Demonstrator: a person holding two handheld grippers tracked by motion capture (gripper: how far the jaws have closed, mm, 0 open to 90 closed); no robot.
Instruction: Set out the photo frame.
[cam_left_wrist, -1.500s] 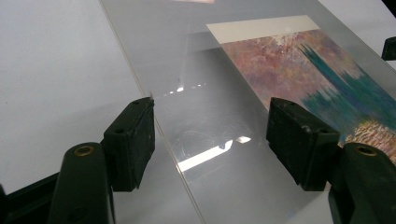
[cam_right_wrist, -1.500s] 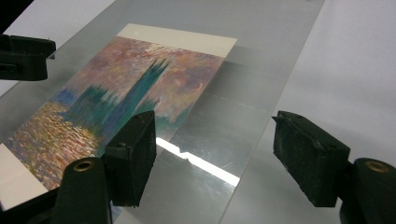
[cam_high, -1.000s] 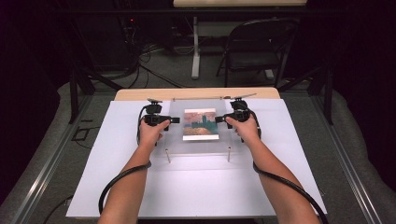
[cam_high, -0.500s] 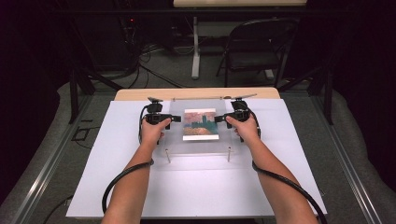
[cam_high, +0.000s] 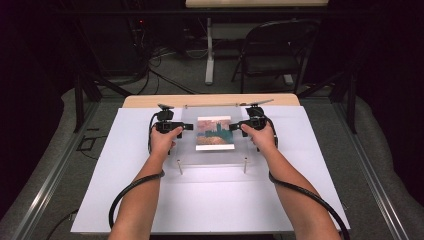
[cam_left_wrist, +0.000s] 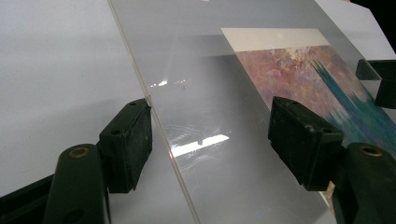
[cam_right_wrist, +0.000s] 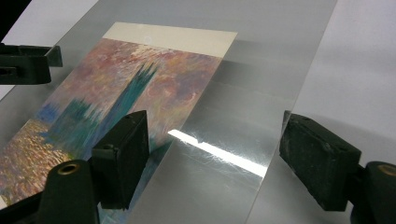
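Clear sheet over a painted picture, tongs at both sides

A white tabletop (cam_high: 150, 200) carries a clear plastic sheet (cam_high: 215, 150) standing on small posts, with a painted picture (cam_high: 215, 133) under its middle. The left tongs (cam_high: 188, 127) sit at the sheet's left edge, jaws spread apart with the sheet's edge (cam_left_wrist: 159, 126) between them, one pad just at it, not clamped. The right tongs (cam_high: 235, 127) sit at the right edge, jaws likewise wide, the sheet's edge (cam_right_wrist: 275, 135) between them ungripped.
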